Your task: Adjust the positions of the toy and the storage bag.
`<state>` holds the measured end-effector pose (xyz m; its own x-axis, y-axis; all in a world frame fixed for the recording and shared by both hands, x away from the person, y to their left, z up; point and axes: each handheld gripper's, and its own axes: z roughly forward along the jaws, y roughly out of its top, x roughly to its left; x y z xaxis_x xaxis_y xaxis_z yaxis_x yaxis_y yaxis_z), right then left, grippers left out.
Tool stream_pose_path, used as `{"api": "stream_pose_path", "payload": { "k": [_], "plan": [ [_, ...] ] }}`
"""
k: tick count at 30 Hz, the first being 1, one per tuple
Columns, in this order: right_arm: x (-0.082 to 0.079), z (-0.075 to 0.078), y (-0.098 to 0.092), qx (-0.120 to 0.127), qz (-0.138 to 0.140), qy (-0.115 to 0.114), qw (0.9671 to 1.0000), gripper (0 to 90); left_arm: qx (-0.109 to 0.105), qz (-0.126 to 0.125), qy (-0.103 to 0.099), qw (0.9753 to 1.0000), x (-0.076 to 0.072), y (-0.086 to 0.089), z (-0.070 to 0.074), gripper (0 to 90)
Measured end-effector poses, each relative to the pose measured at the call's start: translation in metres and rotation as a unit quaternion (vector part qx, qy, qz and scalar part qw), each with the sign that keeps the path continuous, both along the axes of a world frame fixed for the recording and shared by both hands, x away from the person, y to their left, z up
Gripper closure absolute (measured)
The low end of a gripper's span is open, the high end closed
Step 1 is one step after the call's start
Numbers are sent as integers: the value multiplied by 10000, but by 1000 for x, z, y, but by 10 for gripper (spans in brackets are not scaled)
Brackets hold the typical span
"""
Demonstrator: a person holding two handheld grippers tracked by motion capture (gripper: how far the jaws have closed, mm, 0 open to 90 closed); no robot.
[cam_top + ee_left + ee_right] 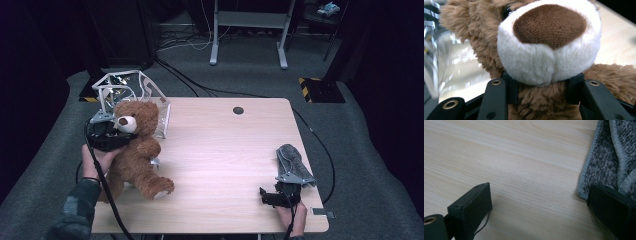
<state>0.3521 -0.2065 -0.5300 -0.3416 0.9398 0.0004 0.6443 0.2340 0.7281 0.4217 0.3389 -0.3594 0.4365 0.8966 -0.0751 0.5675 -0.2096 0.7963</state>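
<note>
- Teddy bear [136, 150]: a brown plush toy sitting upright at the left of the frame in the high view, on the left part of the wooden table [225, 150]. One leg sticks out toward the lower centre of the frame.
- Left gripper [107, 137]: seen at the left of the high view, pressed against the bear's neck. In the left gripper view its two black jaws rise from the bottom edge and clasp the fur just under the white muzzle [549, 50], one jaw on each side of the neck. The gripper has the bear in its hold.
- Left hand [97, 160]: it carries that gripper from below, with a dark sleeve entering at the lower left corner.
- Wire frame [127, 95]: a white open structure standing just behind the bear at the upper left corner of the table.
- Right gripper [280, 196]: it rests low at the lower right of the high view. In the right gripper view its jaws stand wide apart over bare wood, holding nothing.
- Grey cloth [294, 162]: a folded knitted piece lying just above the right gripper in the high view; in the right gripper view its hemmed edge [586, 175] sits at the right of the frame, next to the right-hand jaw.
</note>
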Motion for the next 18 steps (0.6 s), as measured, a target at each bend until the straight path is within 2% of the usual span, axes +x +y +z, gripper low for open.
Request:
{"api": "stream_pose_path", "payload": {
  "k": [3,5,9,11,12,14,16,17,18],
  "plan": [
    [0,0,0,-2,-8,4,10000,48,167,22,303,9994,3,8,-15,567],
    [0,0,0,-11,-26,-1,10000,46,248,28,563,9981,6,15,-26,566],
    [-1,0,0,-44,-37,-10,10000,42,149,139,998,9948,15,26,-53,559],
    [-1,0,1,-51,-45,-24,10000,39,83,193,1074,9940,17,31,-58,555],
    [-1,0,1,-53,-26,-24,10000,36,71,209,1171,9929,19,33,-59,555],
    [-1,0,1,-50,19,-49,10000,36,107,78,1446,9894,22,36,-61,548],
    [-3,1,1,0,-7,-51,10000,36,57,111,1628,9866,26,37,-67,535],
    [-2,1,0,3,58,-92,9999,36,82,54,1775,9841,27,39,-70,531],
    [-3,1,0,3,88,-145,9999,37,63,87,1799,9836,28,39,-72,517]
  ]
}}
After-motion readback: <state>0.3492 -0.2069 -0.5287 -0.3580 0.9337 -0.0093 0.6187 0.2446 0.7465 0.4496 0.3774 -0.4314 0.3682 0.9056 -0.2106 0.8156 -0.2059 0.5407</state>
